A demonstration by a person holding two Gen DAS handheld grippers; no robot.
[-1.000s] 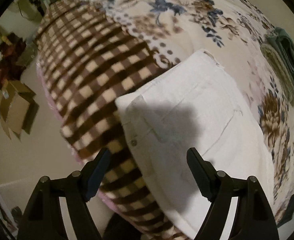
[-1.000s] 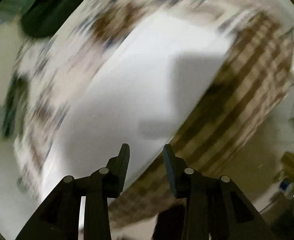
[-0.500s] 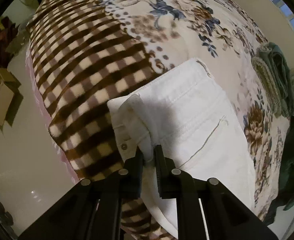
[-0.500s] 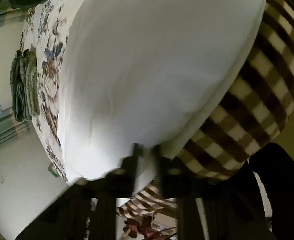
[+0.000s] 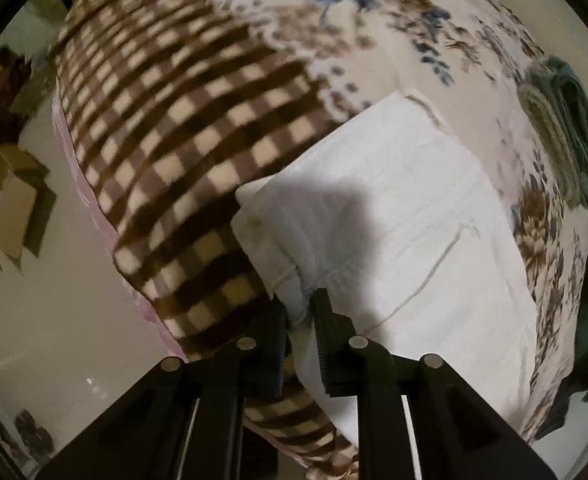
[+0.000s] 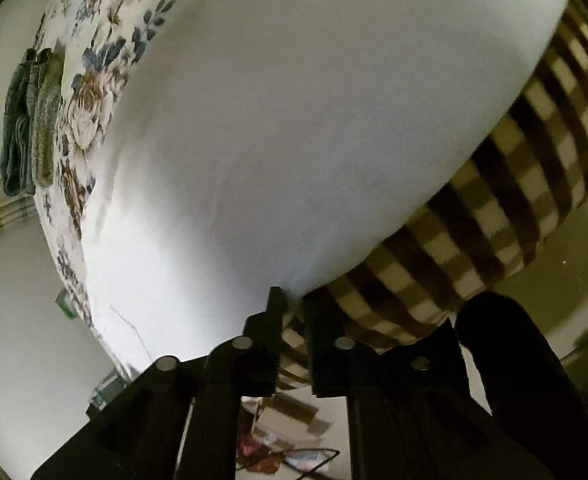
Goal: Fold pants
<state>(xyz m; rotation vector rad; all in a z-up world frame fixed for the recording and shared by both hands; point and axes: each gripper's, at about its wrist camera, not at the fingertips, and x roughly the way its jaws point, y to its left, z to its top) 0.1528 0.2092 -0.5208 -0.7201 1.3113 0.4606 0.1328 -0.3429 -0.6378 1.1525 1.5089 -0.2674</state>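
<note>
Gripping the near edge of the white folded cotton pants [image 5: 406, 216] at lower centre, the left gripper [image 5: 298, 320] and right gripper [image 6: 291, 316] pinch fabric, jaws easing slightly apart, on the checked-and-floral blanket [image 5: 181, 128]; next, likely, lifting both corners together to fold.

Checked blanket [image 5: 197, 152] motion-blurred; pants [image 6: 314, 120] cropped by the top edge.

Checked blanket [image 5: 197, 152], green folded clothes [image 6: 29, 120]
</note>
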